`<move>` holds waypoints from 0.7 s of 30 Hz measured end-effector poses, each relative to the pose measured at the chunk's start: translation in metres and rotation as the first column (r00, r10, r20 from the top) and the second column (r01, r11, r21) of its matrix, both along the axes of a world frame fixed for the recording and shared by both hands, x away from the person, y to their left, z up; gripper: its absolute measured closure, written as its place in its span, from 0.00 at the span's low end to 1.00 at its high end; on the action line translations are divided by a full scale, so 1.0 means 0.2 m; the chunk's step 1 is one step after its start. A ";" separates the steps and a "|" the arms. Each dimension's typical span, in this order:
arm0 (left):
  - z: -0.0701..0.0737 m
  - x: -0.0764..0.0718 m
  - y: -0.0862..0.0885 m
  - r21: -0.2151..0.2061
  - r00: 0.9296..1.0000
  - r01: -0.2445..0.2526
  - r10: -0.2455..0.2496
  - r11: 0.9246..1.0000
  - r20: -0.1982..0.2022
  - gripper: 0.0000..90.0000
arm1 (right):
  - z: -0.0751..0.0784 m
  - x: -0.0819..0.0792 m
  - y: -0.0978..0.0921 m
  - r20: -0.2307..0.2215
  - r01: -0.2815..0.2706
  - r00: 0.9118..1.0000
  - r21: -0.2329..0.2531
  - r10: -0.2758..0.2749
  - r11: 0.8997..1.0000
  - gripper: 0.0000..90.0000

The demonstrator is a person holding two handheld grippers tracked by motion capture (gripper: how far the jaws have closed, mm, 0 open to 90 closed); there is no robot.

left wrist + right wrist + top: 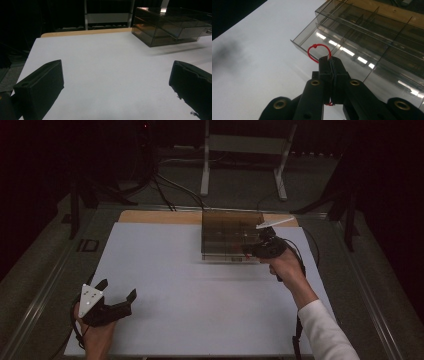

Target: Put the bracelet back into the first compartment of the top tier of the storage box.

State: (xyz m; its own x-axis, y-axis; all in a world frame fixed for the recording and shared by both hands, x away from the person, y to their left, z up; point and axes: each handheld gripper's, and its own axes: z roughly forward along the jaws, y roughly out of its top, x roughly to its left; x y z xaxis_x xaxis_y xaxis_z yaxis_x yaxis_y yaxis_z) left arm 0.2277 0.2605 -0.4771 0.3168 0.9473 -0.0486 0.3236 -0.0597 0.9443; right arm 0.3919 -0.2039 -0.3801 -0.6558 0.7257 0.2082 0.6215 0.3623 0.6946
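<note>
Right tongs (248,251) at about two o'clock on the white tabletop (200,285), pressed to the front of the smoked clear drawer box (227,232). Jaws clamped tight together in the right gripper view (331,65), pinching a red cord loop (320,51) fixed to the front of a drawer (329,47). Loop arching up from the jaw tips toward eleven o'clock, a knot at its top; a bit of red cord also poking out beneath the jaws. Drawer drawn out a little from the box, its clear front wall standing proud of the tiers behind. Box itself toward one o'clock on the tabletop, near the far edge, just in front of a strip of bare wood (160,216). Inner dividers visible through the tinted walls; contents not discernible.

Left tongs (118,293) at about seven o'clock, near the front corner of the tabletop, well apart from the box. Jaws spread wide, gripping nothing, bare white surface between them in the left gripper view (117,82). Grey three-cornered plate (90,298) on top, hand (95,337) behind it. Same box seen from the left gripper view at about one o'clock (170,25), one drawer jutting out on its right side.
</note>
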 end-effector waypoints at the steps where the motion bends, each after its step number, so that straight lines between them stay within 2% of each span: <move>1: 0.00 0.00 0.00 0.001 1.000 0.000 0.000 1.000 0.000 0.01 | 0.00 0.00 0.00 -0.001 0.002 1.000 0.000 -0.002 1.000 0.99; 11: 0.00 0.00 0.00 0.000 1.000 -0.001 0.001 1.000 0.000 0.01 | -0.01 0.03 0.00 0.002 0.007 1.000 0.001 -0.007 1.000 0.99; 21: 0.00 0.00 0.00 0.001 1.000 0.001 -0.001 1.000 0.001 0.01 | 0.01 0.05 0.05 0.016 -0.001 1.000 -0.004 0.002 1.000 0.99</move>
State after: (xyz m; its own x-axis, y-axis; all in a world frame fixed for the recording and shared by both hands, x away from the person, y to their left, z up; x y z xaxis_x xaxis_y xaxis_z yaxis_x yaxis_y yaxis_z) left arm 0.2279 0.2609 -0.4770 0.3175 0.9471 -0.0475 0.3222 -0.0607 0.9447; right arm 0.4025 -0.1942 -0.3788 -0.6600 0.7256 0.1947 0.6099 0.3663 0.7027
